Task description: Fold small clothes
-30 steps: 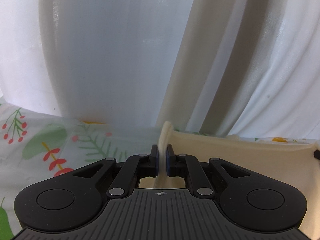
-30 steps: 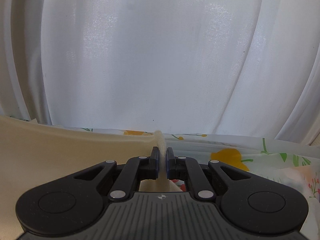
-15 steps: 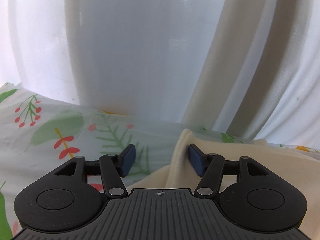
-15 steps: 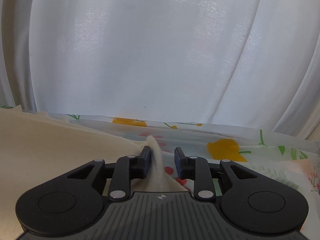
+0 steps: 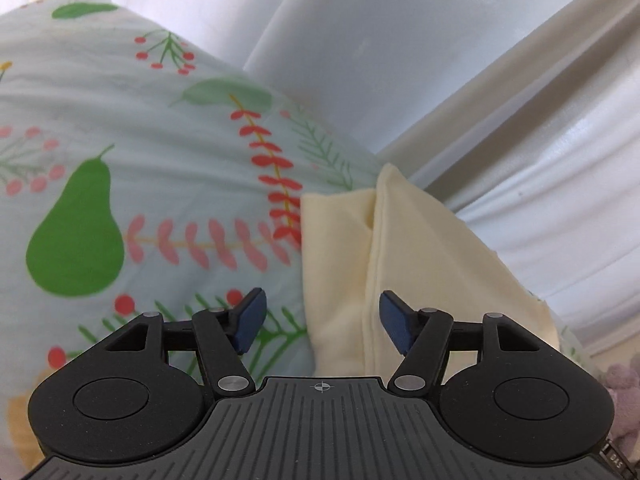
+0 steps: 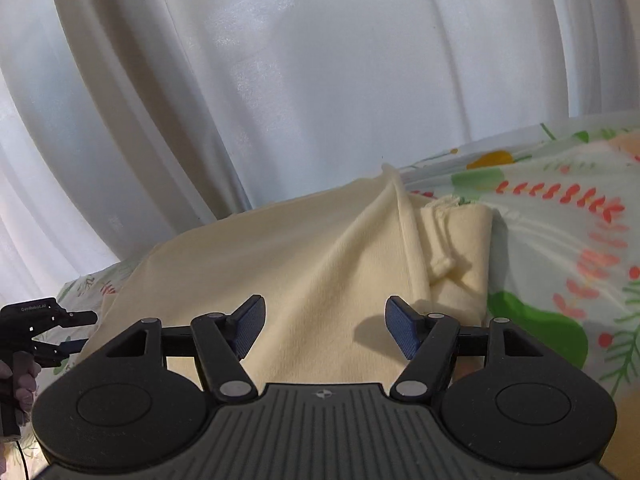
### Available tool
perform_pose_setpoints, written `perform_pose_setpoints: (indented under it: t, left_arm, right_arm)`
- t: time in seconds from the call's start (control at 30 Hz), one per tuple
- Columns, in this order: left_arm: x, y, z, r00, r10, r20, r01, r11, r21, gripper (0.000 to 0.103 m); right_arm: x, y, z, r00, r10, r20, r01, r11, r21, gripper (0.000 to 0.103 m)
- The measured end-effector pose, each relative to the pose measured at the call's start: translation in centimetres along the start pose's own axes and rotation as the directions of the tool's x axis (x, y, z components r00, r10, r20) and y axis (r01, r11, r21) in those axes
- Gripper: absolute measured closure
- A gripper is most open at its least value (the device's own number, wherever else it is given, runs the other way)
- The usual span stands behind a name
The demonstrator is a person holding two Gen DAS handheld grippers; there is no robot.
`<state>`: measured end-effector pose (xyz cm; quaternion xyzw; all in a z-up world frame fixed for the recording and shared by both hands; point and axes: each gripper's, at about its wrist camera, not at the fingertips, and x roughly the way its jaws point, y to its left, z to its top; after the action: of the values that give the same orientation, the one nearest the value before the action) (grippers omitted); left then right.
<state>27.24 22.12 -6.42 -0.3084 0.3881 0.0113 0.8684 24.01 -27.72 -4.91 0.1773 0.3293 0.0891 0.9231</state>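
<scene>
A cream-yellow garment (image 6: 304,264) lies folded on the floral bedsheet (image 6: 560,240). In the left wrist view its left end (image 5: 400,248) shows a layered edge with a stitched hem. My left gripper (image 5: 322,322) is open and empty, its jaws wide apart just above that end. My right gripper (image 6: 324,328) is open and empty above the garment's right part, where a raised crease and a folded sleeve (image 6: 460,236) lie. The left gripper (image 6: 44,332) also shows at the far left of the right wrist view, held by a hand.
The floral sheet (image 5: 140,184) with pears and berry sprigs spreads to the left of the garment. White curtains (image 6: 300,60) hang close behind the bed. A pale purple fabric (image 5: 624,388) shows at the right edge of the left wrist view.
Both grippers were shut on the garment's edge one second ago, then opened and let it go. Both have pulled back and tilted down, so the garment lies on the sheet.
</scene>
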Motion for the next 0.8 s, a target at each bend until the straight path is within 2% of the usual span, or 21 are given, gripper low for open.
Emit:
perform_pose_setpoints:
  t: [0.03, 0.13, 0.17, 0.3, 0.47, 0.53, 0.67, 0.8]
  left_arm:
    - [-0.2, -0.1, -0.4, 1.0, -0.007, -0.008, 0.007, 1.0, 0.011, 0.035]
    - [-0.5, -0.8, -1.4, 0.998, -0.055, -0.03, 0.055, 0.998, -0.001, 0.036]
    - [-0.4, -0.8, -1.5, 0.996, -0.079, -0.039, 0.079, 0.997, -0.017, 0.036]
    - [0.8, -0.3, -1.5, 0.99, -0.127, -0.062, 0.121, 0.989, -0.085, 0.039]
    - [1.5, 0.8, -0.9, 0.987, -0.145, -0.069, 0.133, 0.979, -0.152, 0.071]
    - [1.5, 1.2, -0.8, 0.985, -0.159, -0.068, 0.145, 0.974, -0.173, 0.078]
    - [0.8, 1.3, -0.8, 0.98, -0.192, -0.048, 0.181, 0.967, -0.182, 0.083]
    - [0.3, 0.8, -0.4, 0.973, -0.227, -0.031, 0.218, 0.96, -0.175, 0.084]
  right_arm:
    - [-0.2, 0.0, -0.8, 1.0, -0.007, -0.012, 0.008, 0.999, 0.034, 0.054]
    - [0.0, 0.2, -2.0, 0.998, -0.006, -0.058, 0.012, 0.994, 0.107, 0.073]
    - [0.0, 0.5, -2.2, 0.998, 0.004, -0.063, 0.004, 0.993, 0.116, 0.075]
    - [-0.5, 2.1, -2.3, 0.998, 0.021, -0.062, -0.017, 0.998, 0.064, 0.076]
    - [0.1, 3.9, -2.2, 0.996, 0.043, -0.08, -0.043, 0.999, 0.002, 0.076]
    - [0.6, 5.0, -2.5, 0.995, 0.032, -0.089, -0.036, 0.998, -0.047, 0.076]
    - [1.9, 7.9, -3.2, 0.996, 0.038, -0.083, -0.051, 0.987, -0.155, 0.075]
    - [3.4, 10.2, -4.0, 0.994, 0.063, -0.089, -0.08, 0.976, -0.2, 0.076]
